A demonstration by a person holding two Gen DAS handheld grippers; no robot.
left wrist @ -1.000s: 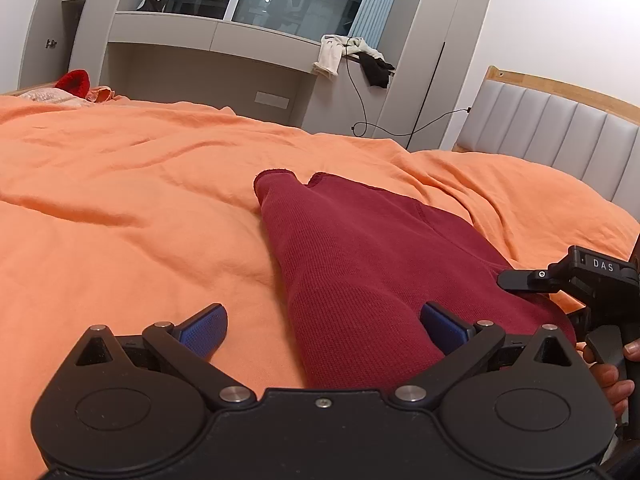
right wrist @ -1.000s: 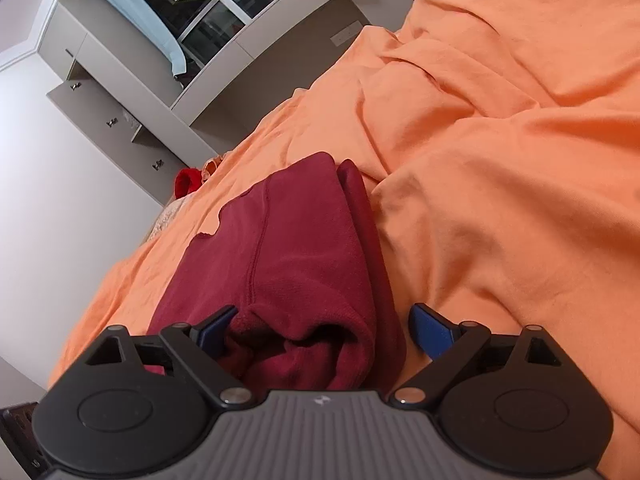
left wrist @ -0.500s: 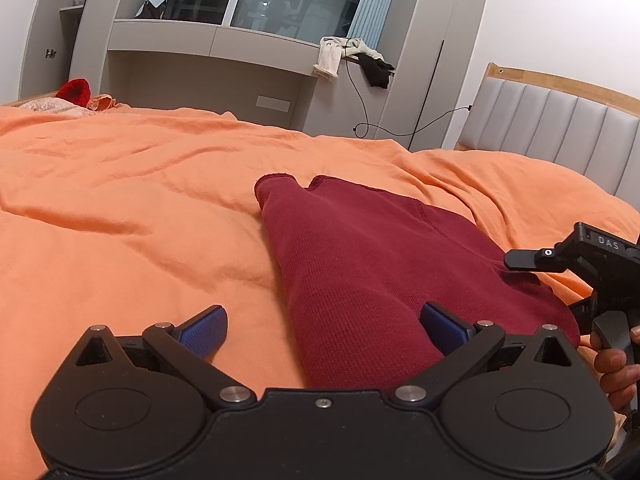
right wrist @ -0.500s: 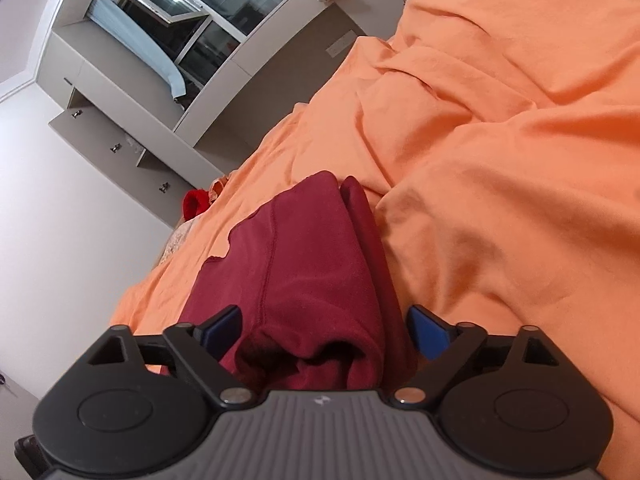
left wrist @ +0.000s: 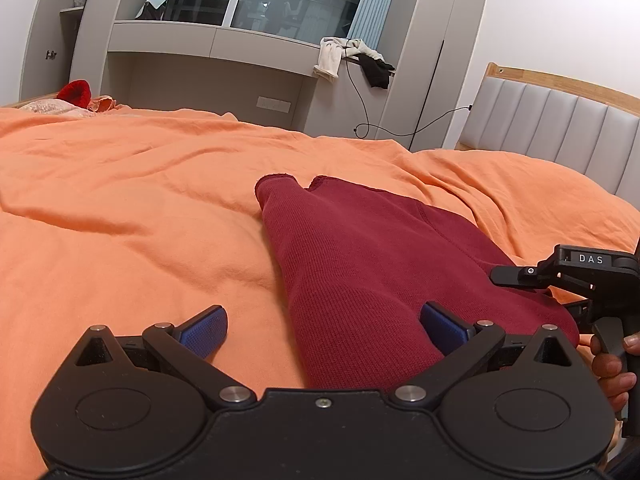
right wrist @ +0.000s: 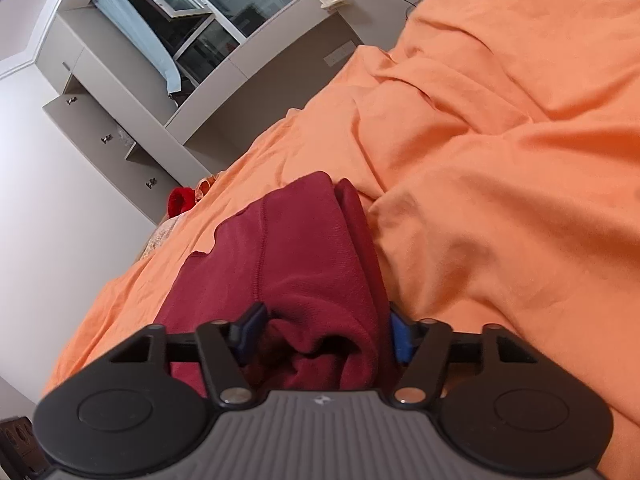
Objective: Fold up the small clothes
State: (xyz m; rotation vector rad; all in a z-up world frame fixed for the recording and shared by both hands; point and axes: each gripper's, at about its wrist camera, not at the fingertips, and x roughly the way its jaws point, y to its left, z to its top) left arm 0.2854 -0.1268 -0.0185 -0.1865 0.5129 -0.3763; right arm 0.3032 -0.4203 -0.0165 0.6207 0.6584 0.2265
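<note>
A dark red folded garment (left wrist: 360, 264) lies on the orange bedspread (left wrist: 120, 208). My left gripper (left wrist: 322, 324) is open, its blue pads straddling the garment's near left edge. My right gripper (right wrist: 322, 334) has closed on the bunched end of the garment (right wrist: 296, 256), its blue fingers (right wrist: 250, 330) pressing the fabric from both sides. The right gripper's body also shows in the left wrist view (left wrist: 580, 272), at the garment's right end, held by a hand.
A padded grey headboard (left wrist: 560, 128) stands at the right. Grey cabinets and a window ledge (left wrist: 224, 44) with draped clothes run behind the bed. A red item (left wrist: 76, 92) lies at the far left corner of the bed.
My right gripper's jaws have narrowed from wide open to pinching the garment's end. The left gripper has stayed open and nearly still.
</note>
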